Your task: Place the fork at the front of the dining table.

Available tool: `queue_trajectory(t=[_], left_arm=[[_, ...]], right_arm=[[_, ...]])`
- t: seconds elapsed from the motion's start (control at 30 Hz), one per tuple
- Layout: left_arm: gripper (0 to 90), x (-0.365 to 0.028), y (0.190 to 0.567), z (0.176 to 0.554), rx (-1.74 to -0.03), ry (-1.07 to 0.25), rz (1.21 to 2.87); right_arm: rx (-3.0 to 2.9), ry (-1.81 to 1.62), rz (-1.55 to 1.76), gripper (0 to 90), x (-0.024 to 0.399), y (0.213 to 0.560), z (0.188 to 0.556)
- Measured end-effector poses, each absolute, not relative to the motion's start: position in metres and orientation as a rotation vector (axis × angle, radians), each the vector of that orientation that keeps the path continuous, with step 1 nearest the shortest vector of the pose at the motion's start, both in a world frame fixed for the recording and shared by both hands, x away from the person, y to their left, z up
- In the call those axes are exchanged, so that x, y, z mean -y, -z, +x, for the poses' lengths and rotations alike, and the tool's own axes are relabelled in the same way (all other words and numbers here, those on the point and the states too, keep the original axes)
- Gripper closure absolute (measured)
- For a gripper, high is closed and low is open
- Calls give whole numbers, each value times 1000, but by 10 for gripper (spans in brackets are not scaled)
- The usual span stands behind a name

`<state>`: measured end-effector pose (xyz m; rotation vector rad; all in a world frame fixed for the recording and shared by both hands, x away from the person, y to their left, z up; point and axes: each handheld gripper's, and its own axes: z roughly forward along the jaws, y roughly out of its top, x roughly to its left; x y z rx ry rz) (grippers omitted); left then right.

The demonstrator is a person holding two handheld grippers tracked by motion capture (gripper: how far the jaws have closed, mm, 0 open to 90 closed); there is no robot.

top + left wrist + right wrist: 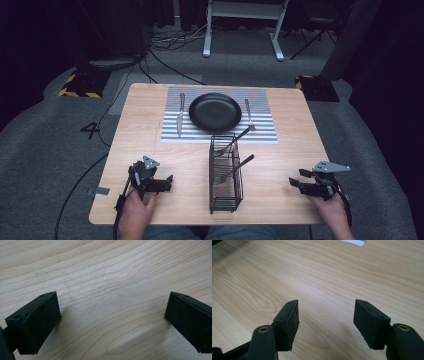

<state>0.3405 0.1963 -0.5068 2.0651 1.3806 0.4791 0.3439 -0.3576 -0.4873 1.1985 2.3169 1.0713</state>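
Cutlery is sitting in two places on the wooden desk point(150, 125) in the high view: we are seeing a knife point(180, 115) lying on the striped placemat point(260, 131) just left of a black plate point(215, 112), a fork point(248, 114) lying just right of that plate, and two more pieces point(235, 155) leaning out of a black wire caddy point(225, 192) that is standing upright near the middle of the desk, in front of the placemat. We cannot tell exactly what kind of pieces the caddy is holding, though one is showing tines low inside the wires. We are holding the left hand-held gripper point(167, 181) near the front left corner of the desk, well apart from the caddy, and in the left gripper view its jaws are standing wide apart over bare wood grain with nothing between them point(112, 315). We are holding the right hand-held gripper point(296, 181) near the front right edge, also well apart from the caddy, pointing inward toward the middle. In the right gripper view its jaws are likewise spread wide over bare wood point(325, 320), gripping nothing, and a small corner of the placemat point(354, 242) is peeking in at the top edge. Both of our hands are coming in from the near edge of the desk, and dark cables are trailing from the left hand-held gripper down to the grey carpet.
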Motion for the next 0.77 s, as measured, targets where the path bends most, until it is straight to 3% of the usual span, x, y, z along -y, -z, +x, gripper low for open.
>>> queue_trajectory(t=[0.2, 0.43, 0.77], left_arm=[[2, -196, 507, 341, -1381, -479, 2065], [2, -196, 507, 340, -1381, -479, 2065], [2, -196, 507, 340, -1380, -479, 2067]], right_arm=[[-2265, -1023, 1157, 290, 353, 503, 335], [-2312, -1044, 1240, 0, 348, 505, 344], [-2322, -956, 1192, 0, 336, 506, 343]])
